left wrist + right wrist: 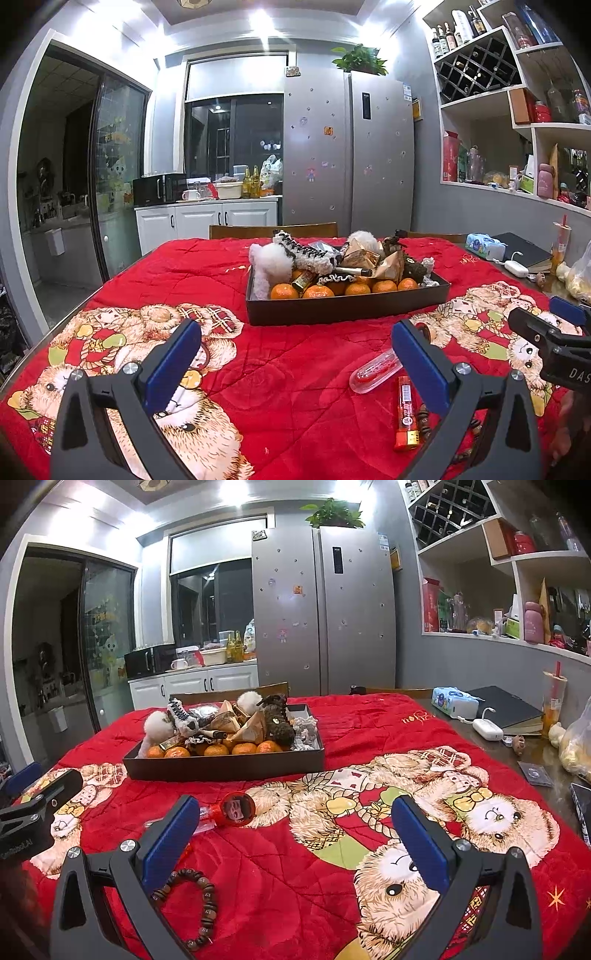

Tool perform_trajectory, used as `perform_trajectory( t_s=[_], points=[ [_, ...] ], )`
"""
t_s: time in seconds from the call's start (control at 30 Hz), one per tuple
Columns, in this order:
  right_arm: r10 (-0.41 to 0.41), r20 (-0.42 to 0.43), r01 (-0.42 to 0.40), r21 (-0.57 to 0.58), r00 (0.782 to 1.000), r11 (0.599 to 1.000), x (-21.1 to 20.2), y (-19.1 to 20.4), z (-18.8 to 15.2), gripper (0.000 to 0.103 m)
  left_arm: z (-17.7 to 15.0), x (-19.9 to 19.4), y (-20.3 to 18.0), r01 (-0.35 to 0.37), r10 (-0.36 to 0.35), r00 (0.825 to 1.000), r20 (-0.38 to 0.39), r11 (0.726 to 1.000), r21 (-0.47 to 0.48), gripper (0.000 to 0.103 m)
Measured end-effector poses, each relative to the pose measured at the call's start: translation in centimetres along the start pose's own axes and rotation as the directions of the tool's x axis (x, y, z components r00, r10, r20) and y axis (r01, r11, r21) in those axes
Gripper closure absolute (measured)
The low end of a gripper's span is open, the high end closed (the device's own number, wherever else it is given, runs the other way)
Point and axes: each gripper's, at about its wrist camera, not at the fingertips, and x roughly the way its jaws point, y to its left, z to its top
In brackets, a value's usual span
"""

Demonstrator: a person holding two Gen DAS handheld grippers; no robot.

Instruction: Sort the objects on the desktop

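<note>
Both grippers hang above the red bear-print blanket point(295, 369) that covers the counter, and both are spread wide with nothing between their blue pads. The left gripper point(295, 363) hovers over the near middle of the blanket; the right gripper point(295, 843) sits just to its right, over the bear pattern.

Three loose things lie on the blanket near them. A clear plastic tube point(375, 371) with something red inside lies tilted, its long axis running from near-left to far-right; in the right wrist view its round red cap end point(236, 808) faces toward the right gripper's side, and the clear body runs off behind the left-hand blue pad. Just beside it, nearer to me, a red lighter point(405, 413) lies flat with its long axis running almost straight toward and away from the grippers, its gold metal end nearest the camera. A brown wooden bead bracelet point(192, 908) lies in a loop close to the lighter, partly hidden by the gripper fingers in both views.

Farther back, in the middle of the blanket, a shallow dark tray point(347, 308) holds a row of oranges point(319, 291) along its near wall, with plush toys, wrapped packets and a small bottle heaped behind them.
</note>
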Motion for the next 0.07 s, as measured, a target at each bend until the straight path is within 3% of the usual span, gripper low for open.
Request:
perform_trajectory(
  t_s=[0.07],
  points=[
    [0.002,0.001,-0.002,0.006,1.000,1.000,0.00,-0.04,-0.01,0.000,0.00,0.13,0.04,-0.001,0.001,1.000,-0.002,1.000,0.000,0.000]
  ],
)
